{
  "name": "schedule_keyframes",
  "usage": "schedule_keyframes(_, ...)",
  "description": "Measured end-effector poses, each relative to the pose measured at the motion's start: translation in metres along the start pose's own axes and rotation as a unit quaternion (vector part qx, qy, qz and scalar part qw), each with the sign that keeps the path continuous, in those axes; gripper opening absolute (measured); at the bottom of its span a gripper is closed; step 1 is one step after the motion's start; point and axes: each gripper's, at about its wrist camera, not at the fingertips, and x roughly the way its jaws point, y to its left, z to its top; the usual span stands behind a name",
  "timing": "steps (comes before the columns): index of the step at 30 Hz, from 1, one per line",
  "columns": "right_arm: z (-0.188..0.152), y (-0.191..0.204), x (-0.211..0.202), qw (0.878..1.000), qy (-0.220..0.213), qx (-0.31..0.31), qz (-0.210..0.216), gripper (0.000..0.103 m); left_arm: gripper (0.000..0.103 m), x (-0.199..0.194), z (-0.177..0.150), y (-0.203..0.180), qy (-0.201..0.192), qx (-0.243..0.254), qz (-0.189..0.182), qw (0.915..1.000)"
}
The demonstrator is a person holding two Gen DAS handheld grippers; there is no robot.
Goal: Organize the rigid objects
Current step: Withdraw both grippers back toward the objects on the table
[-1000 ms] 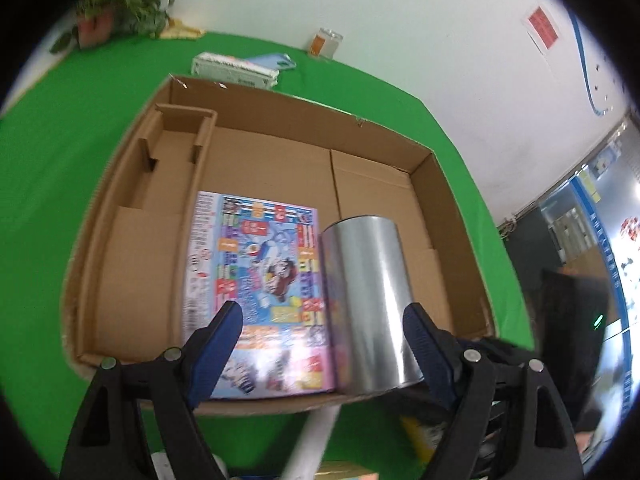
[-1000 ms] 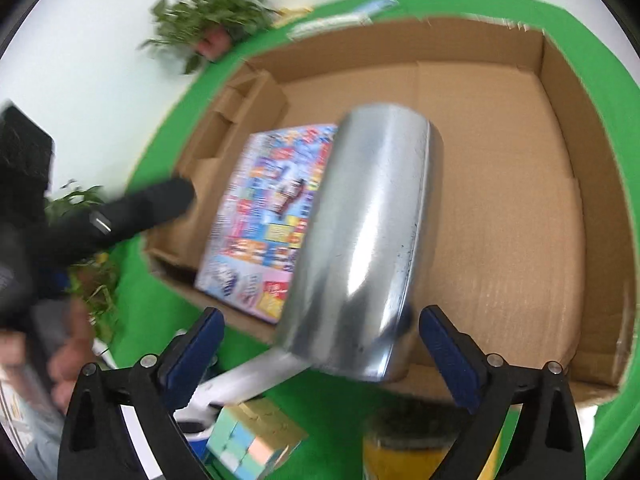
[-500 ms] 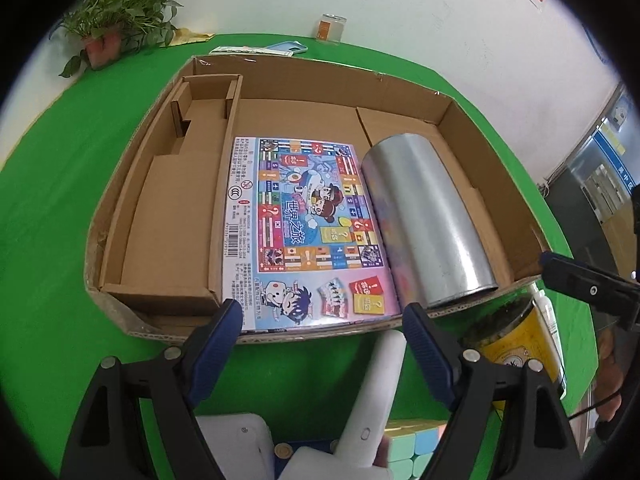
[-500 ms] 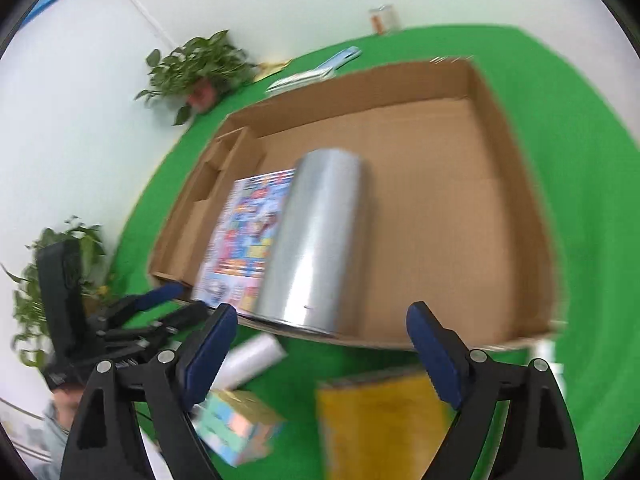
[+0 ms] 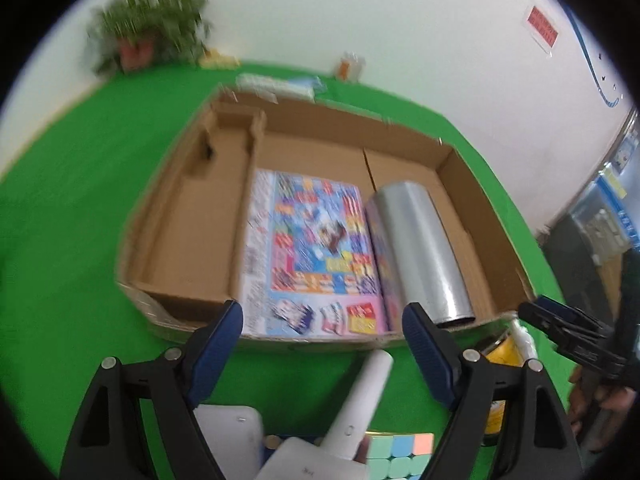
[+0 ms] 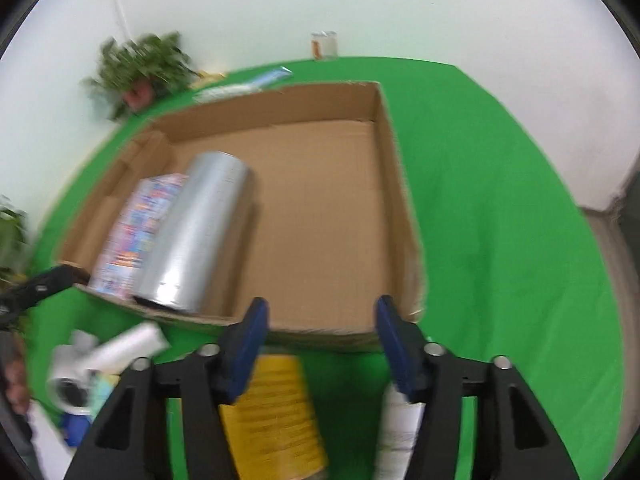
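Roll [image 5: 420,252] lies in box [image 5: 460,160] at 3 o'clock of the game [image 5: 316,256], packed snug. Left hand-held gripper [image 5: 322,344] wide, empty; right hand-held gripper [image 6: 320,340] just narrowing, empty, over yellow can [image 6: 276,412].

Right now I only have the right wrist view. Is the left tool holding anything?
Observer: No. The left tool is open, with nothing between its pads, and it hovers near the cardboard box at its near wall.
Operator: What's below it?
Observer: A white handle lies on the green cloth, pointing towards the box, with a pastel cube beside it.
Operator: Far-left part of the box?
Observer: The partitioned section, left of the colourful game board, holds nothing that I can see.
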Motion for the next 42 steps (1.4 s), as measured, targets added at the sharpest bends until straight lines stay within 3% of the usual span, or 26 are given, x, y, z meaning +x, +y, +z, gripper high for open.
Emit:
schedule_keyframes(1,-0.003,0.003,-0.006,1.000,-0.009,0.009,0.015,0.096,0.083,-0.014,-0.004,-0.006,-0.035,0.016,0.026,0.9989)
schedule_keyframes(2,-0.008,0.006,-0.017,0.999,-0.027,0.016,0.023,0.103,0.083,-0.030,-0.009,-0.014,-0.078,0.039,0.051,0.9949)
schedule_keyframes(3,-0.014,0.011,-0.031,0.998,-0.050,0.017,0.022,0.103,0.086,-0.044,-0.017,-0.023,-0.116,0.064,0.071,0.9886)
schedule_keyframes(5,-0.031,0.025,-0.050,0.996,-0.085,0.002,0.015,0.103,0.088,-0.057,-0.031,-0.037,-0.150,0.095,0.099,0.9792)
schedule_keyframes(8,-0.059,0.049,-0.062,0.995,-0.095,-0.027,0.010,0.103,0.088,-0.060,-0.048,-0.050,-0.141,0.109,0.122,0.9765)
schedule_keyframes(11,-0.087,0.071,-0.067,0.992,-0.106,-0.057,-0.025,0.103,0.086,-0.057,-0.067,-0.057,-0.121,0.114,0.148,0.9748)
schedule_keyframes(12,-0.096,0.075,-0.069,0.992,-0.110,-0.061,-0.030,0.103,0.081,-0.057,-0.073,-0.058,-0.118,0.115,0.152,0.9746)
schedule_keyframes(14,-0.110,0.079,-0.076,0.990,-0.121,-0.062,-0.031,0.100,0.051,-0.059,-0.086,-0.059,-0.109,0.113,0.143,0.9772)
schedule_keyframes(15,-0.115,0.081,-0.080,0.989,-0.126,-0.064,-0.032,0.096,0.009,-0.059,-0.088,-0.059,-0.104,0.113,0.135,0.9789)
schedule_keyframes(17,-0.125,0.085,-0.087,0.988,-0.132,-0.076,-0.034,0.044,0.003,-0.058,-0.095,-0.061,-0.084,0.114,0.118,0.9829)
schedule_keyframes(18,-0.129,0.084,-0.090,0.987,-0.130,-0.084,-0.036,0.039,0.003,-0.061,-0.101,-0.063,-0.087,0.115,0.124,0.9818)
schedule_keyframes(20,-0.139,0.087,-0.097,0.985,-0.134,-0.100,-0.034,0.044,0.003,-0.069,-0.106,-0.062,-0.097,0.112,0.119,0.9818)
schedule_keyframes(21,-0.142,0.087,-0.101,0.984,-0.142,-0.105,-0.030,0.052,0.010,-0.072,-0.107,-0.061,-0.094,0.111,0.109,0.9833)
schedule_keyframes(22,-0.146,0.087,-0.106,0.983,-0.151,-0.105,-0.025,0.080,0.034,-0.075,-0.107,-0.061,-0.090,0.113,0.110,0.9834)
schedule_keyframes(23,-0.150,0.085,-0.112,0.981,-0.162,-0.101,-0.020,0.098,0.054,-0.081,-0.109,-0.062,-0.089,0.117,0.124,0.9812)
schedule_keyframes(24,-0.152,0.084,-0.117,0.981,-0.170,-0.096,-0.014,0.100,0.089,-0.086,-0.110,-0.063,-0.094,0.124,0.142,0.9776)
schedule_keyframes(25,-0.153,0.082,-0.120,0.980,-0.174,-0.093,-0.007,0.099,0.094,-0.093,-0.111,-0.064,-0.106,0.132,0.154,0.9735)
schedule_keyframes(28,-0.152,0.076,-0.126,0.982,-0.164,-0.088,0.018,0.099,0.094,-0.120,-0.115,-0.065,-0.132,0.164,0.186,0.9597)
schedule_keyframes(31,-0.154,0.077,-0.135,0.983,-0.153,-0.096,0.036,0.099,0.094,-0.137,-0.110,-0.057,-0.125,0.164,0.197,0.9586)
schedule_keyframes(34,-0.157,0.084,-0.145,0.980,-0.159,-0.115,0.027,0.099,0.094,-0.149,-0.106,-0.051,-0.128,0.162,0.206,0.9564)
schedule_keyframes(42,-0.163,0.079,-0.131,0.986,-0.126,-0.112,0.001,0.099,0.094,-0.121,-0.125,-0.057,-0.113,0.097,0.138,0.9792)
